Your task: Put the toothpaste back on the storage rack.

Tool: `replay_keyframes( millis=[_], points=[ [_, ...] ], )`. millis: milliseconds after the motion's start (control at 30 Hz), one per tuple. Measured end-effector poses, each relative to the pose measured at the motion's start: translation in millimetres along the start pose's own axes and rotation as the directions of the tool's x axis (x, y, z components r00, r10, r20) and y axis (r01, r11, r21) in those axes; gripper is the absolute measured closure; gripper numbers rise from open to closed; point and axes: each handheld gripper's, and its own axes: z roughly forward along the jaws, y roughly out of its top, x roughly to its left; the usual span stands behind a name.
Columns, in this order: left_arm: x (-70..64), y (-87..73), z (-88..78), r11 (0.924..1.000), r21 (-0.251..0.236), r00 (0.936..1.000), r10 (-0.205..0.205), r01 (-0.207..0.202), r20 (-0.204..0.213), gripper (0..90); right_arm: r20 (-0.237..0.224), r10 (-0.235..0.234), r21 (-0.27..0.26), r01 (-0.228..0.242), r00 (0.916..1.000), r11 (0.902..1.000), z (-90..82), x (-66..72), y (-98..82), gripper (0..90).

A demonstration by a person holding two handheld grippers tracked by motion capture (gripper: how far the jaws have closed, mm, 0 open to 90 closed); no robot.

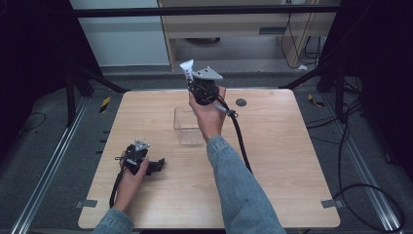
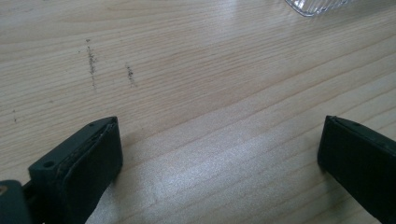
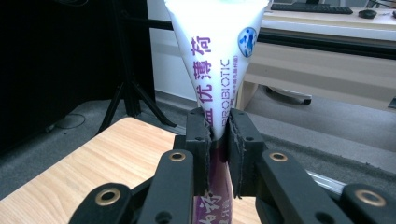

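A white and purple toothpaste tube (image 3: 215, 70) stands upright between the jaws of my right gripper (image 3: 217, 135), which is shut on it, its flat crimped end up. In the high view the right gripper (image 1: 195, 84) holds the tube (image 1: 187, 69) in the air above the far edge of the table, just behind a clear plastic box (image 1: 187, 126). My left gripper (image 1: 155, 165) rests low on the table at the front left, and its jaws stand wide open (image 2: 219, 154) over bare wood with nothing between them.
The wooden table (image 1: 272, 161) has a small dark round mark (image 1: 240, 102) near its far edge. A corner of the clear box (image 2: 317, 5) lies ahead of the left gripper. Tripod legs and cables surround the table on the floor.
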Motion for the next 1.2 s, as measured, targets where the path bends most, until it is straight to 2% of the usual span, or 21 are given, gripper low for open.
replay_keyframes(
  millis=[633,1200],
  points=[
    [0.0,0.3,0.6,1.0,-0.003,1.0,-0.001,0.001,0.001,0.0,-0.01,0.005,0.025,-0.005,0.9999,0.9997,10.2,6.2,-20.8,79.7],
    [-0.2,0.5,0.8,1.0,-0.003,1.0,-0.003,0.003,0.001,0.0,-0.027,0.006,0.034,-0.005,0.9996,0.9994,13.1,12.0,-25.4,79.7]
  ],
)
